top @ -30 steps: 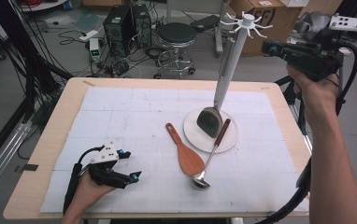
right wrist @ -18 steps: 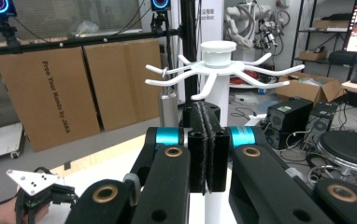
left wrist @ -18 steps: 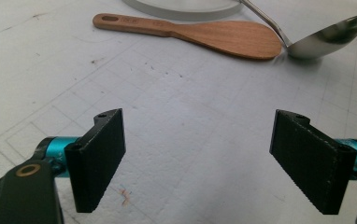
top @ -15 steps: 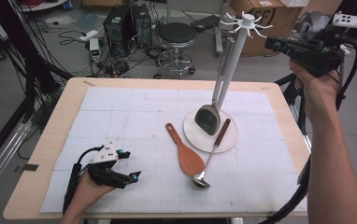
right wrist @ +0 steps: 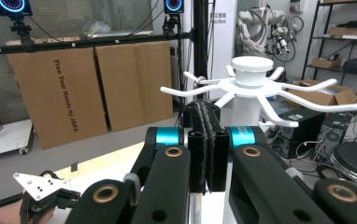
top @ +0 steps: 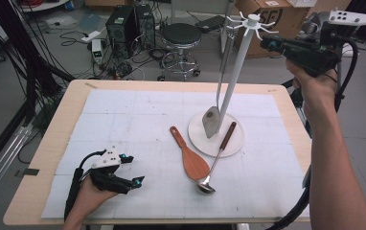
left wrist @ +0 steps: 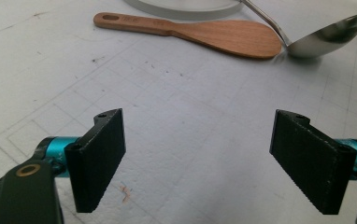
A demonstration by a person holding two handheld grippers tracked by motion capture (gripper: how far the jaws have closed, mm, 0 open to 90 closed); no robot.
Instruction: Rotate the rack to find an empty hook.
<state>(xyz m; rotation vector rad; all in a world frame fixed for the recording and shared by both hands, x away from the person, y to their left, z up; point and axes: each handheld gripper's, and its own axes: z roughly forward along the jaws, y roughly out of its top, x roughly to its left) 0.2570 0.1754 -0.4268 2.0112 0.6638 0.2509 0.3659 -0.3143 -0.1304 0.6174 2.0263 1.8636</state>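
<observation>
A white hook rack (top: 253,21) stands on its round base (top: 198,139) at the mat's right middle. A metal spatula (top: 211,122) hangs from one of its hooks, blade just above the base. In front lie a wooden rice paddle (top: 190,160) and a steel ladle (top: 206,186), its handle resting on the base. My right gripper (top: 263,42) is held high beside the rack's top, jaws shut with nothing between them (right wrist: 208,140); the rack's hooks (right wrist: 251,70) are right behind them. My left gripper (top: 134,169) rests on the mat at front left, open and empty (left wrist: 197,154), pointing at the paddle (left wrist: 214,35) and ladle (left wrist: 331,39).
A white gridded mat (top: 138,110) covers most of the wooden table (top: 51,143). Behind the table on the floor are a black stool (top: 181,36), a computer tower (top: 128,24), cables and cardboard boxes (top: 267,14). A dark frame post (top: 23,62) stands at the left.
My right gripper has shifted only slightly beside the rack's top. The left gripper and the utensils lie as before.
</observation>
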